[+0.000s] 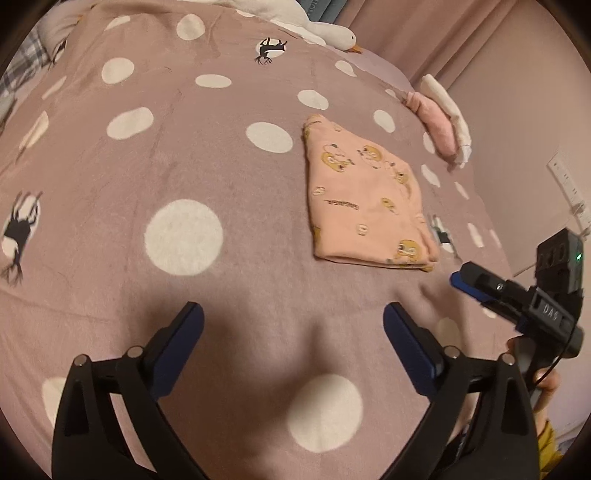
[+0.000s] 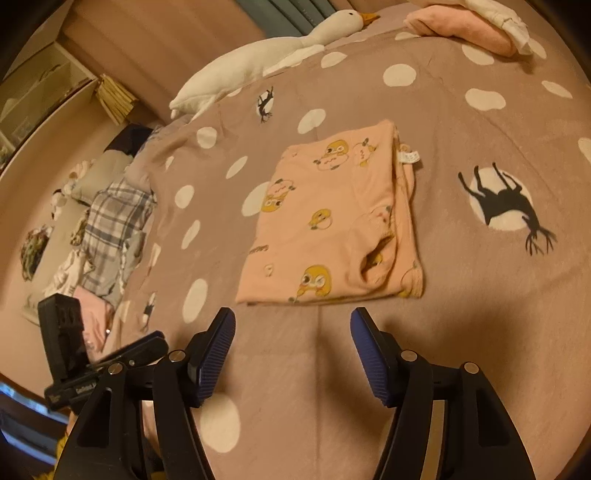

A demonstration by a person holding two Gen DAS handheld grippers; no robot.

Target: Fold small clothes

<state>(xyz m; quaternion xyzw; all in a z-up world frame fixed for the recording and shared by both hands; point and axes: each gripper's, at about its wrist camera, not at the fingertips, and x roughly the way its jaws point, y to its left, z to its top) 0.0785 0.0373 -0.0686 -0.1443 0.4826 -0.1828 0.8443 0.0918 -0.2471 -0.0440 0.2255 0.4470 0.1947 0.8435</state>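
A small pink garment (image 1: 365, 195) with yellow cartoon prints lies folded into a flat rectangle on the dotted bedspread (image 1: 184, 147). In the right wrist view the same garment (image 2: 332, 221) shows a white label near its far right corner. My left gripper (image 1: 293, 310) hovers over bare bedspread, to the near left of the garment, open with nothing between its fingers. My right gripper (image 2: 293, 314) is just short of the garment's near edge, open and empty too. Neither gripper touches the cloth.
A white plush goose (image 2: 277, 51) lies along the far side of the bed. A pile of pink and white clothes (image 2: 469, 26) sits at the far right corner. A plaid cloth (image 2: 114, 221) and other loose items lie at the left edge.
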